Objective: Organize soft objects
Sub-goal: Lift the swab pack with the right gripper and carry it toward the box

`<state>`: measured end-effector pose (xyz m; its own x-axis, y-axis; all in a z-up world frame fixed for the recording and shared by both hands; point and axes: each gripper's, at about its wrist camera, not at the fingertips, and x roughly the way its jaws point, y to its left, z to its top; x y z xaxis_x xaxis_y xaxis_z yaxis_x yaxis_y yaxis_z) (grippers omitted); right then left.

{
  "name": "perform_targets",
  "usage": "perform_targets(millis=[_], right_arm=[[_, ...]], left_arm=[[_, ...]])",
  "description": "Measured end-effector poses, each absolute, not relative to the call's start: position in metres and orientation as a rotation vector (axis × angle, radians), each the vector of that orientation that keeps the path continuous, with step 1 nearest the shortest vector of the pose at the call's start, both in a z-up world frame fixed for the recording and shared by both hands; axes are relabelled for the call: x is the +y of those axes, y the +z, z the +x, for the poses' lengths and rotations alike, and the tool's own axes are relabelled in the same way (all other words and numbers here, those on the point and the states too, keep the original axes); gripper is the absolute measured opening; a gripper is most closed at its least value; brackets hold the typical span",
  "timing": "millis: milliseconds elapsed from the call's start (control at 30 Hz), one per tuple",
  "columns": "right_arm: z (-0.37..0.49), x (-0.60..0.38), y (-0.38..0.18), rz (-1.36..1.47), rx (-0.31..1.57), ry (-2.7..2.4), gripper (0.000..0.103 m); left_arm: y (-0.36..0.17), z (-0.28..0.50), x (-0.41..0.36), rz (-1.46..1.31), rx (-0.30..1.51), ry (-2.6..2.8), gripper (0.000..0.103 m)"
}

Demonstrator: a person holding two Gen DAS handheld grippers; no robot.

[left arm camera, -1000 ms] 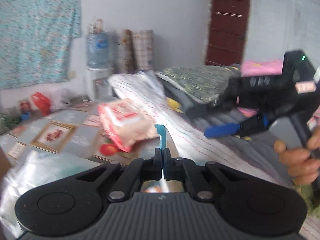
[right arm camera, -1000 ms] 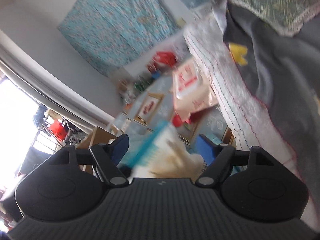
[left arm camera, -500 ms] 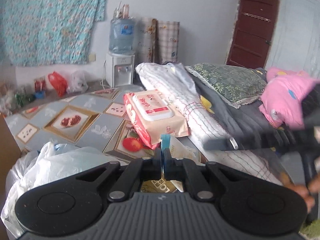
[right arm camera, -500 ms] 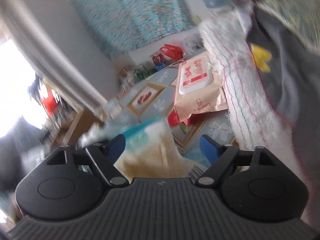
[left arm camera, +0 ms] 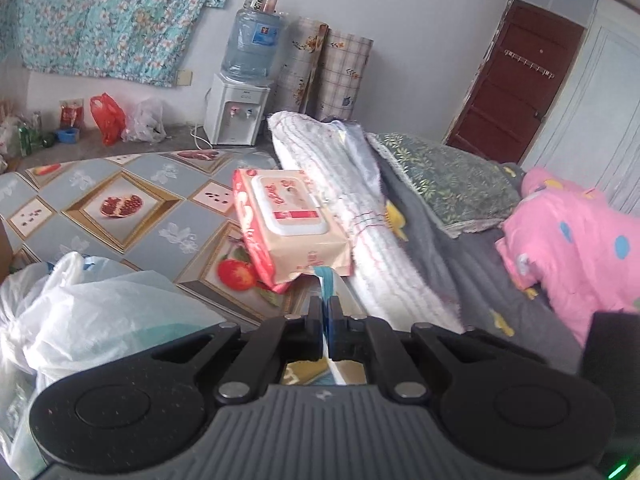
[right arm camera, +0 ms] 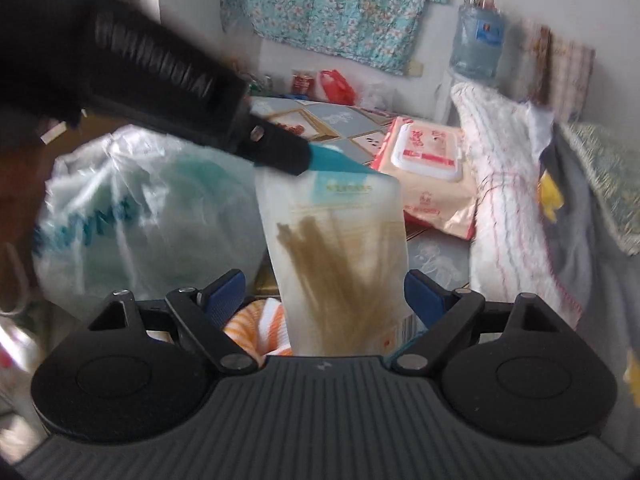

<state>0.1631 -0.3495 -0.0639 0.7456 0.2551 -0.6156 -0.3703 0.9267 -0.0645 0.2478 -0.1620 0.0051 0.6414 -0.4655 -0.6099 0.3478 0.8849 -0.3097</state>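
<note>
Translucent plastic pouch of tan sticks [right arm camera: 340, 248] hangs pinched at its teal top by the left gripper [left arm camera: 325, 308]. Right gripper [right arm camera: 324, 292] fingers spread around it; better to close squarely on its middle.

Pouch [right arm camera: 340, 264] bottom hidden; plastic bag [right arm camera: 132, 216] blurred

pink wet-wipes pack [left arm camera: 290, 222] on patterned floor mat [left arm camera: 132, 208], touching white striped blanket roll [left arm camera: 360, 216] on its right | white plastic bag [left arm camera: 92, 312] at mat's near-left edge | clear pouch of brown sticks [right arm camera: 340, 248] between bag and pack
</note>
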Motion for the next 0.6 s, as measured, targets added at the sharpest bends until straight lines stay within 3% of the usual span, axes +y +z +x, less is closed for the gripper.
perform_targets(millis=[100, 167, 200, 267, 400, 533, 600], right_arm=[[0.164, -0.346, -0.068, -0.226, 0.629, 0.282, 0.073], [0.162, -0.351, -0.069, -0.229, 0.613, 0.241, 0.052], [0.162, -0.356, -0.068, -0.211, 0.609, 0.239, 0.050], [0.163, -0.369, -0.066, -0.160, 0.611, 0.234, 0.033], [0.164, -0.405, -0.060, 0.014, 0.631, 0.245, 0.026], [0.167, -0.443, -0.061, 0.203, 0.637, 0.239, 0.020], [0.170, -0.466, -0.064, 0.324, 0.646, 0.244, 0.019]], left_arm=[[0.006, 0.246, -0.166, -0.188, 0.743, -0.480, 0.003], [0.007, 0.245, -0.167, -0.195, 0.743, -0.491, 0.004], [0.007, 0.244, -0.167, -0.207, 0.739, -0.506, 0.009], [0.007, 0.243, -0.167, -0.226, 0.738, -0.534, 0.017], [0.007, 0.239, -0.166, -0.246, 0.711, -0.549, 0.039], [0.011, 0.230, -0.167, -0.195, 0.657, -0.504, 0.042], [0.011, 0.226, -0.164, -0.180, 0.642, -0.485, 0.050]])
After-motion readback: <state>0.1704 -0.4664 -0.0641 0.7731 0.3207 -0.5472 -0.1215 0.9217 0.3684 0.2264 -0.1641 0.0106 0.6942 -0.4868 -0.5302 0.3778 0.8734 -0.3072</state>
